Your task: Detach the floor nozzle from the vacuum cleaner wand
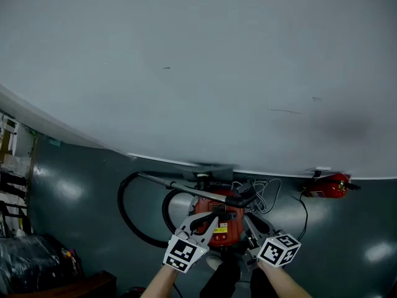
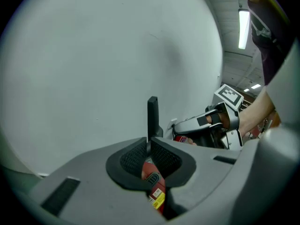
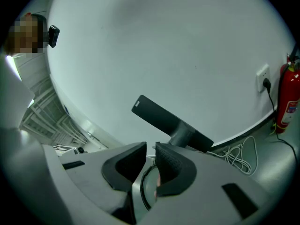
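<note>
Hovering over the red canister vacuum (image 1: 214,208) on the floor:
- left hand-held gripper (image 2: 149,146), clenched, nothing in its jaws;
- right hand-held gripper (image 3: 151,149), jaws slightly parted, empty.

Floor nozzle (image 3: 171,123): dark bar on its neck, raised before the white wall, ahead of both. Grey wand (image 1: 180,186) lies across the canister. Fire extinguisher (image 3: 287,97) stands at the wall.

left gripper (image 2: 149,146): jaws together | right gripper (image 3: 151,154): jaws apart (narrow gap)
</note>
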